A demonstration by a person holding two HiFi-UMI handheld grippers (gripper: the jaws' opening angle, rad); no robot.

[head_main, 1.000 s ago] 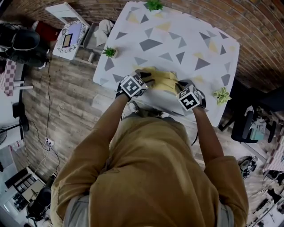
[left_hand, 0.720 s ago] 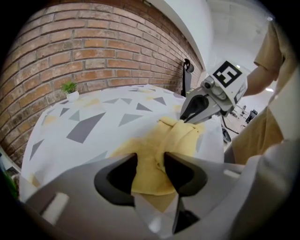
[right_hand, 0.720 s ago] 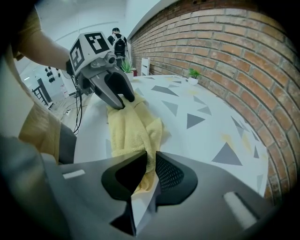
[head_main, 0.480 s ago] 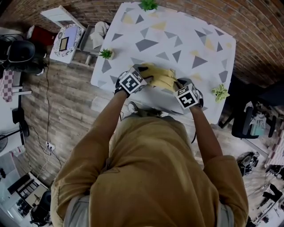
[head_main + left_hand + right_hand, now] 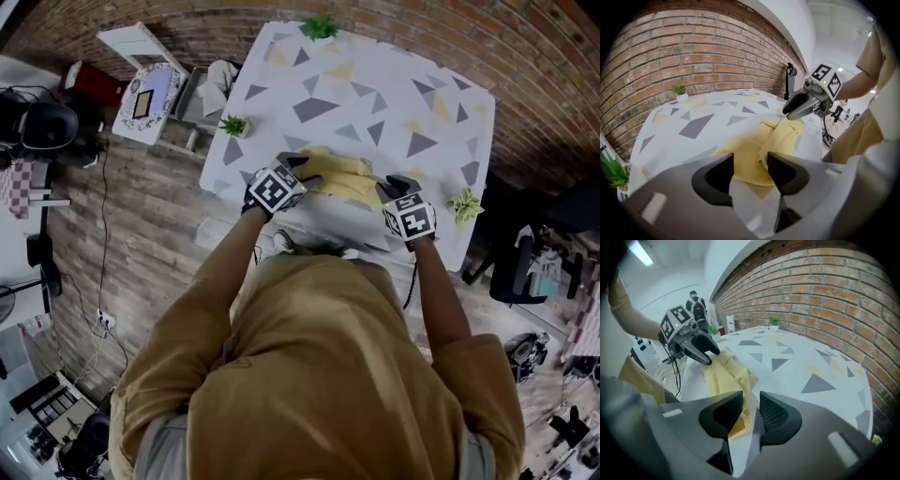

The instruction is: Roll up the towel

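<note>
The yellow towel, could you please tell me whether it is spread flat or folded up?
Folded and bunched, not flat: the towel lies in loose overlapping layers on the table, not yet a tight roll.

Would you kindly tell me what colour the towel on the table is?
The towel is plain yellow, clearest in the left gripper view.
</note>
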